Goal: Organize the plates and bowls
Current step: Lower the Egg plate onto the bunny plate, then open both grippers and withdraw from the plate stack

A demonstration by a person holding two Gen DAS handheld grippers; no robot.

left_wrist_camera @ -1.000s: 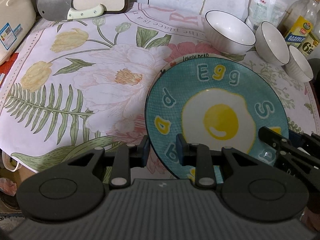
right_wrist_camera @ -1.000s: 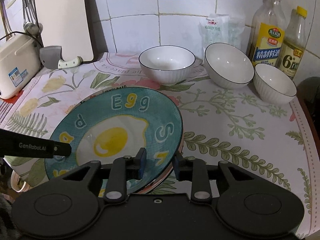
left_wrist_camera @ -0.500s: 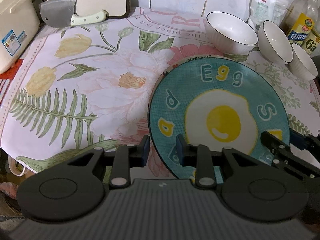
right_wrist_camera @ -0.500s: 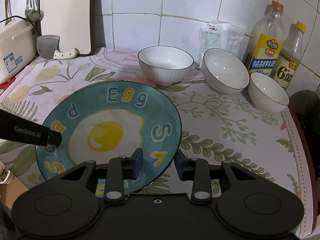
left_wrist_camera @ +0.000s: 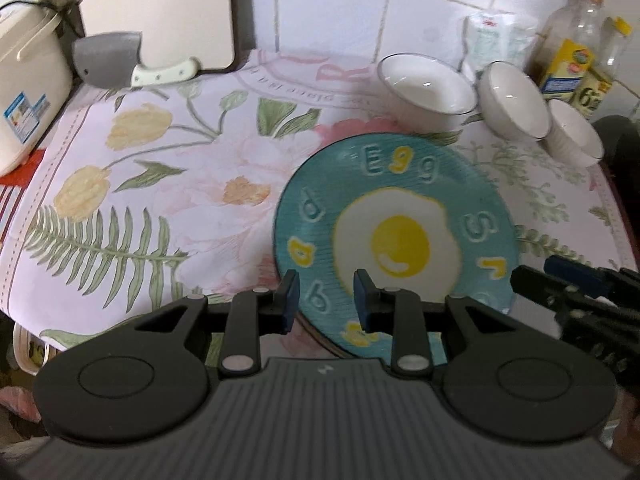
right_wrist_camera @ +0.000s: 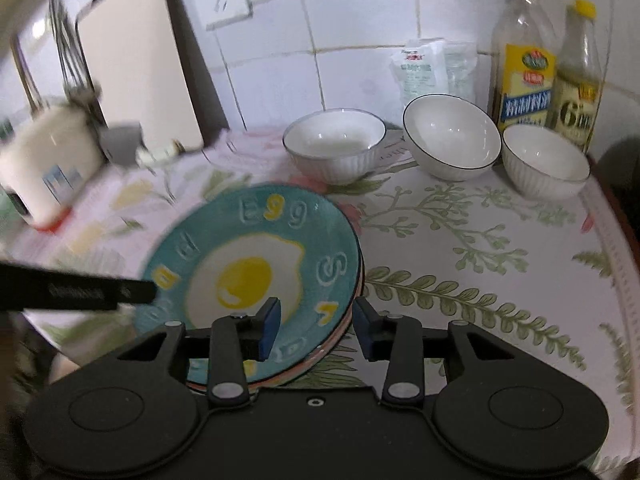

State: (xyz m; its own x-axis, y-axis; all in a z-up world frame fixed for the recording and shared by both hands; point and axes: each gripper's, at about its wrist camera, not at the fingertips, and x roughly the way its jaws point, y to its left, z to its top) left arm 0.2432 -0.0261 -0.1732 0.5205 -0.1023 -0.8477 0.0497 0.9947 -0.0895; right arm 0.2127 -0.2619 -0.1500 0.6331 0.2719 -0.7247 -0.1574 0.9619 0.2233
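Note:
A teal plate with a fried-egg picture (left_wrist_camera: pixel 400 236) (right_wrist_camera: pixel 256 272) lies on top of other plates on the flowered cloth. Three white bowls stand behind it: left (right_wrist_camera: pixel 334 146), middle (right_wrist_camera: pixel 452 136), right (right_wrist_camera: pixel 544 162); the left wrist view shows them too (left_wrist_camera: pixel 426 88). My left gripper (left_wrist_camera: pixel 323 298) is open, its jaws either side of the plate's near left rim. My right gripper (right_wrist_camera: pixel 314 330) is open, its jaws either side of the plate's near right rim. Neither touches the plate visibly.
A cleaver (left_wrist_camera: pixel 120 64) and cutting board (left_wrist_camera: pixel 160 12) stand at the back left beside a white appliance (left_wrist_camera: pixel 24 100). Two oil bottles (right_wrist_camera: pixel 524 60) and a packet (right_wrist_camera: pixel 436 68) stand against the tiled wall. The table's right edge (right_wrist_camera: pixel 616 216) is near the bowls.
Both grippers' jaws have opened wider around the plate's rim. Both cameras have pulled back and tilted up, showing more wall. The plate stays on the stack.

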